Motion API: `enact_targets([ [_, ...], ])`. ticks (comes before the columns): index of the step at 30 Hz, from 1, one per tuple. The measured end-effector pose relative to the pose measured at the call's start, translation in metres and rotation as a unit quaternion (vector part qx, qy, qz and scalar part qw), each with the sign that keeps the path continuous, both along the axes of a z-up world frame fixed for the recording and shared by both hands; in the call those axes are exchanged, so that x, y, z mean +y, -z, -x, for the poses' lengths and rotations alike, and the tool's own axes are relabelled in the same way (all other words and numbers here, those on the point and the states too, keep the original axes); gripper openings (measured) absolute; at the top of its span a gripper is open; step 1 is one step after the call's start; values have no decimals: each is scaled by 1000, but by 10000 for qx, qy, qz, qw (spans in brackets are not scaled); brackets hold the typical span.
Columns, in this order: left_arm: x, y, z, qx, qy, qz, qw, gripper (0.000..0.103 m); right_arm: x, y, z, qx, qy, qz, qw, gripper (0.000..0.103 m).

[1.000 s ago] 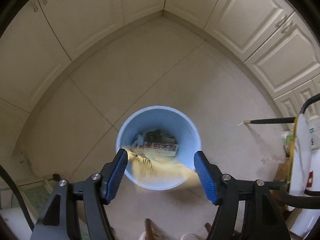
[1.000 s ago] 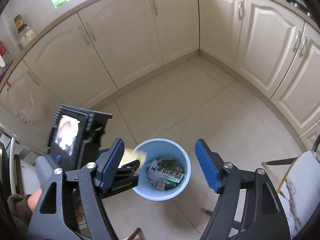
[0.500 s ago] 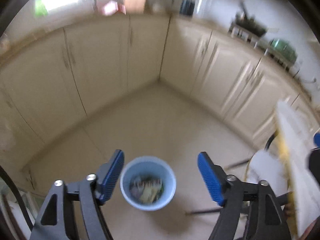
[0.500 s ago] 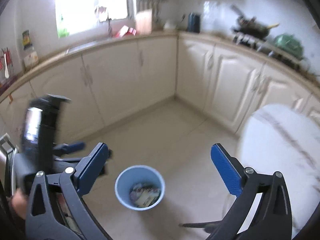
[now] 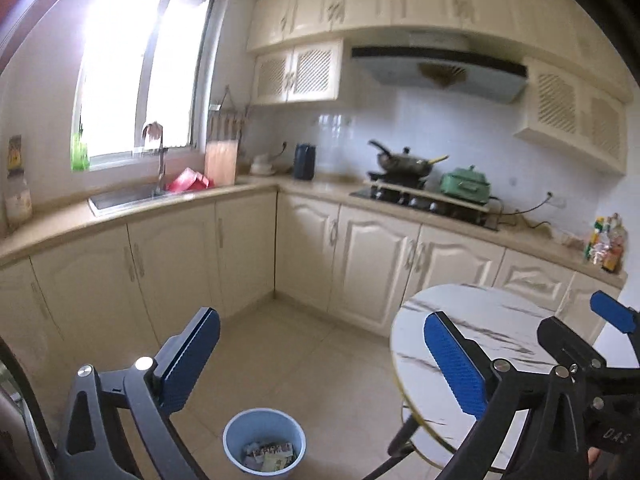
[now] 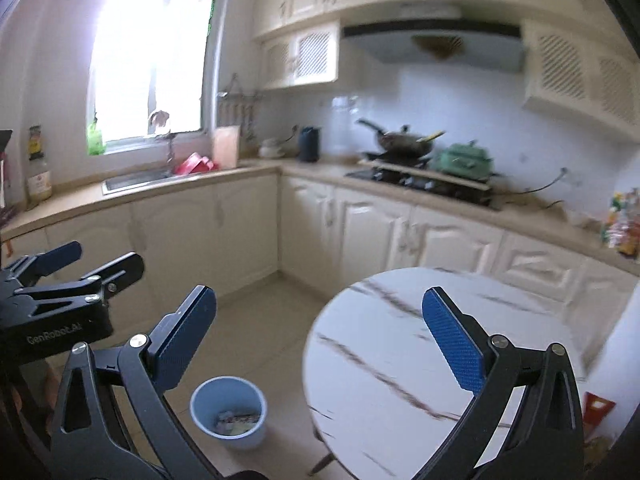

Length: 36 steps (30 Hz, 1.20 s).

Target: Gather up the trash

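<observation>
A light blue bin (image 5: 239,456) stands on the tiled floor, low in both views, with paper and wrapper trash (image 5: 269,455) inside. My left gripper (image 5: 322,364) is high above and behind it, its jaws opening, with nothing between the blue pads. In the right wrist view the bin (image 6: 208,420) sits below my right gripper (image 6: 319,338), which is open wide and holds nothing. The left gripper's fingers (image 6: 60,254) show at that view's left edge. The right gripper's fingers (image 5: 612,316) show at the right of the left wrist view.
A round white marble table (image 6: 380,344) on thin dark legs stands right of the bin. Cream cabinets (image 5: 372,264) line the corner, with a sink (image 5: 120,196) and a stove (image 5: 424,196) on the counter. Something red (image 6: 598,408) lies low beyond the table.
Both grippers rose and tipped up from right over the bin to look across the kitchen. The yellowish piece at the left gripper dropped into the bin. Both jaws spread wider.
</observation>
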State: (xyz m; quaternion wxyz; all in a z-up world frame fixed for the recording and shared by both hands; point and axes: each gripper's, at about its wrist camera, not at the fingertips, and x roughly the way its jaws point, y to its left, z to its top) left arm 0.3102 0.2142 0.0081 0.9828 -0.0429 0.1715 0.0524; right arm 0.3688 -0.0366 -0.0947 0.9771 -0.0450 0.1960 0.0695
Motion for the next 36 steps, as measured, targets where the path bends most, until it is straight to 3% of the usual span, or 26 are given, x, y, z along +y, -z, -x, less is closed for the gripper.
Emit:
enact_targets([
  [6, -44, 4, 67, -421, 293, -331, 9981, 102, -37, -31, 64, -243, 241, -263, 9991, 103],
  [9, -62, 26, 116, -634, 461, -440, 9959, 102, -45, -41, 92, -415, 396, -254, 9980, 103],
  [13, -48, 50, 178, -896, 421, -549, 9936, 102, -52, -56, 131, -657, 588, -193, 9959, 103],
  [20, -64, 62, 260, -1291, 363, -703, 9885, 102, -51, -81, 184, -1061, 743, -120, 9915, 103],
  [29, -92, 87, 312, -1361, 103, -761, 9877, 102, -46, -95, 205, -1222, 738, -23, 9897, 103],
  [36, -106, 89, 315, -1398, 43, -740, 9874, 102, -46, -95, 205, -1285, 728, -54, 9890, 103],
])
